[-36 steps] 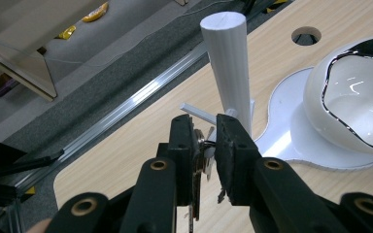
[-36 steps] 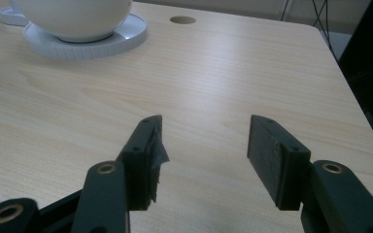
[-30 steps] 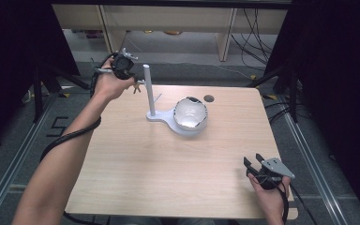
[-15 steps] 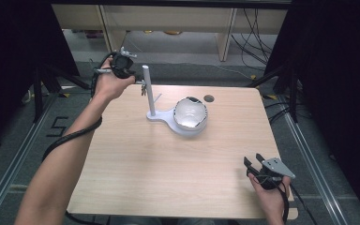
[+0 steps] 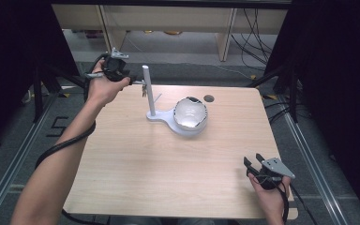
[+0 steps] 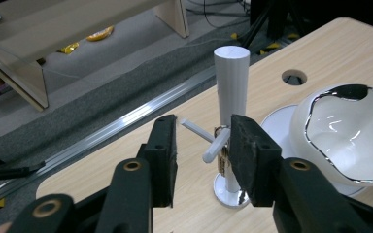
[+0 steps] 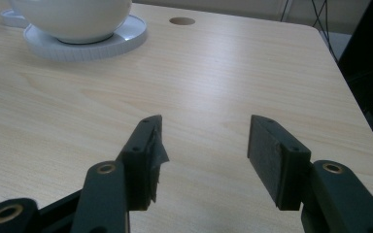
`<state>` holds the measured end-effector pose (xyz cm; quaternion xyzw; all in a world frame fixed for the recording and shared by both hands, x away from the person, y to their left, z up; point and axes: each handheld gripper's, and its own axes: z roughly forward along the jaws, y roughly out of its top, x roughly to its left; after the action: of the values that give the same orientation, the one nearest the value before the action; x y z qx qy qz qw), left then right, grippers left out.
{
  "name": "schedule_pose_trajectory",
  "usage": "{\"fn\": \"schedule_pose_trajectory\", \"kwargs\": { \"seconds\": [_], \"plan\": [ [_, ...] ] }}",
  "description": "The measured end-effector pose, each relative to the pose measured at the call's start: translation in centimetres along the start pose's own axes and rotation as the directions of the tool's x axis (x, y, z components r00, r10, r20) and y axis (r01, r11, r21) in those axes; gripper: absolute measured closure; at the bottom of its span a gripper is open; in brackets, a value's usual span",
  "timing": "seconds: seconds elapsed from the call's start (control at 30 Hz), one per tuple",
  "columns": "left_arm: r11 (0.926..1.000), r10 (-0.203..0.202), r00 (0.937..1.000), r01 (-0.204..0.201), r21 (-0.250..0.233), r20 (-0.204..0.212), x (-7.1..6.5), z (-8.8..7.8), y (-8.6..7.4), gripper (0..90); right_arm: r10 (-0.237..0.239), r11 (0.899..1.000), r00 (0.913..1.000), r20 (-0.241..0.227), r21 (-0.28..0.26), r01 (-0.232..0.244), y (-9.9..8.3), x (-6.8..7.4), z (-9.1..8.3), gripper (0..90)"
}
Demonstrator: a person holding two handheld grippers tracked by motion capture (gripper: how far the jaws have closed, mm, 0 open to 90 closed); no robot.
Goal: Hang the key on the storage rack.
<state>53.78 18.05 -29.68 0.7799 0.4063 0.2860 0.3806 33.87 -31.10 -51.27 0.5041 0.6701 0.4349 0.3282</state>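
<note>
- Two handheld grippers work over a light wooden table (image 5: 168, 168); the action is at the far left.
- Far left: the left gripper (image 5: 133, 80) points at a white jewellery-style stand (image 5: 148, 91), an upright post with thin pegs.
- Its jaws have just been opening and now stand partly apart. They grip nothing, and one peg (image 6: 217, 145) lies between them.
- A small brass-coloured metal piece (image 6: 222, 162) hangs from that peg, just beside the right-hand jaw. Whether it is a ring or a key cannot be told.
- Centre: a glossy white bowl (image 5: 191, 114) sits on the stand's round base, right of the post.
- Near right: the right gripper (image 5: 253, 161) waits low over the table's corner, well apart from the stand, with its jaws wide and empty.
- Likely step: letting go after hanging the metal piece on the peg.
- Next move, as judged: draw the left gripper straight back from the post, with the jaws clear of the peg so the piece is not knocked off.
</note>
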Motion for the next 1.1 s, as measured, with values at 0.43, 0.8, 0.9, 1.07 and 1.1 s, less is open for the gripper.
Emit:
{"fn": "schedule_pose_trajectory", "kwargs": {
  "seconds": [0.43,0.8,0.9,1.07,1.1],
  "plan": [
    [0.9952,-0.018,0.9994,0.021,-0.095,0.03,-0.5,-2.5,-2.5,54.9,0.004,1.0,1.0,0.006,-0.006,-0.004,0.0,-0.1,0.0,47.7],
    [0.9804,-0.039,0.9986,0.045,-0.192,0.037,-1.9,-5.0,-5.4,46.0,0.031,1.0,0.9994,0.017,-0.006,-0.03,-0.1,0.2,-0.3,47.6],
    [0.976,-0.042,0.9984,0.049,-0.212,0.037,-2.1,-5.4,-6.0,44.0,0.01,1.0,0.9999,0.008,-0.025,-0.01,-0.1,0.0,-0.3,47.4],
    [0.9635,-0.039,0.999,0.043,-0.264,0.021,-2.7,-6.5,-8.2,40.2,0.004,1.0,1.0,0.009,-0.029,-0.004,-0.1,-0.1,-0.3,47.2],
    [0.9619,-0.048,0.9986,0.052,-0.268,0.022,-2.8,-6.7,-8.8,39.8,0.022,1.0,0.9997,0.01,-0.016,-0.022,-0.1,0.1,-0.3,47.3]
  ]
}}
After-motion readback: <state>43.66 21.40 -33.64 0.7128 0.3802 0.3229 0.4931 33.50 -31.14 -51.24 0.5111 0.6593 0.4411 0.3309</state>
